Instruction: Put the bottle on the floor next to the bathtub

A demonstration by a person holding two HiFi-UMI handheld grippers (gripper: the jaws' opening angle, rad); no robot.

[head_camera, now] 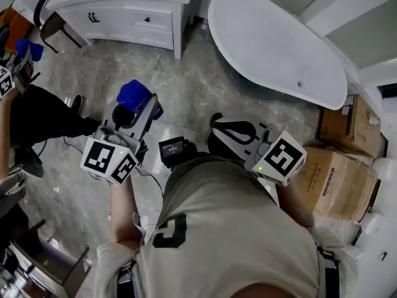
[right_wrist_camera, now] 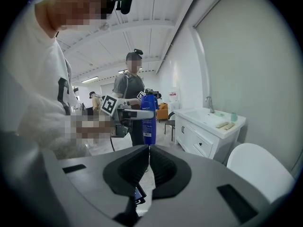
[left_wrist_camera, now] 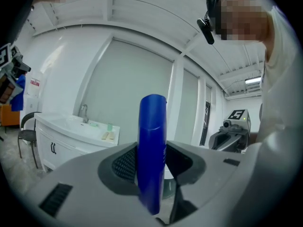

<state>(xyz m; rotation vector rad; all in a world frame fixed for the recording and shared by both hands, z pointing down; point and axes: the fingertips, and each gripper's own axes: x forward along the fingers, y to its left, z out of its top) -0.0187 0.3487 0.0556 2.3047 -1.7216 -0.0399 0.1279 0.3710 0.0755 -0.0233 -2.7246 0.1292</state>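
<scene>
The left tongs (left_wrist_camera: 151, 167) are pinching the blue bottle (left_wrist_camera: 152, 136) between their pads, holding it upright in the air. In the head view it is sitting left of centre, above the grey floor (head_camera: 192, 95). The right tongs (right_wrist_camera: 148, 157) are pressing together with nothing between them, hovering right of centre. The white bathtub (head_camera: 279, 48) is lying at the upper right, a white cabinet (head_camera: 124, 11) is standing at the upper left, and cardboard boxes (head_camera: 338, 172) are sitting at the right edge.

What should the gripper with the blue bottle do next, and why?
Probably carry the blue bottle toward the bare floor beside the bathtub, then lower it. The left gripper holds it upright in the air, short of the tub.
</scene>
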